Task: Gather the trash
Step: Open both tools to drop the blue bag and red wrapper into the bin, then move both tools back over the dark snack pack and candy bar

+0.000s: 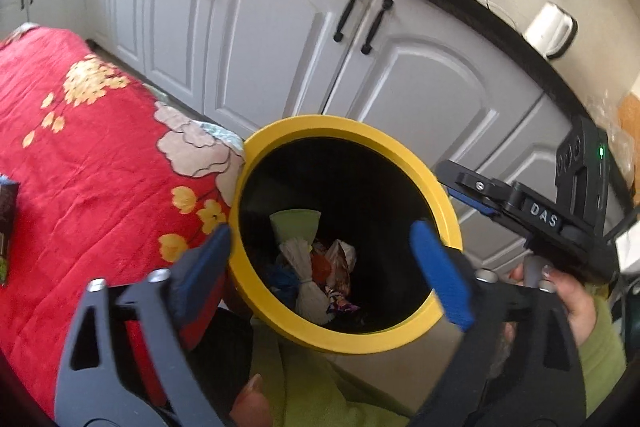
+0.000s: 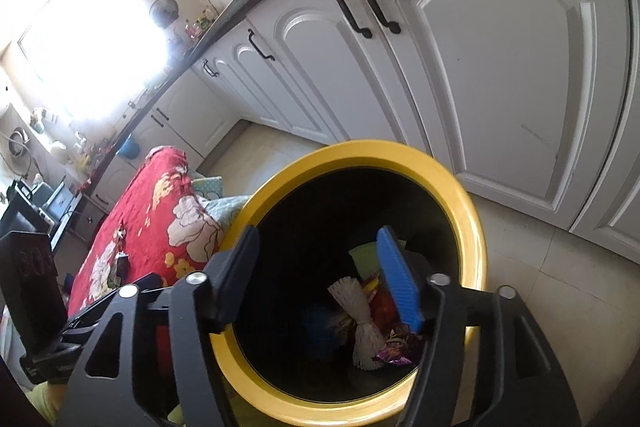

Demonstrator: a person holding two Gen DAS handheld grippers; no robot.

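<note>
Yellow-rimmed bin (image 2: 474,211) (wrappers (image 2: 394,345) inside)

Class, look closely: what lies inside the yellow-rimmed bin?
Inside the bin: a white foam net sleeve, a green paper piece, shiny wrappers, something blue. Whatever lies beneath them is hidden.

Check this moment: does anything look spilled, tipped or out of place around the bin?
Nothing stands out. The yellow-rimmed bin holds wrappers inside, with none seen spilled beside it.
</note>
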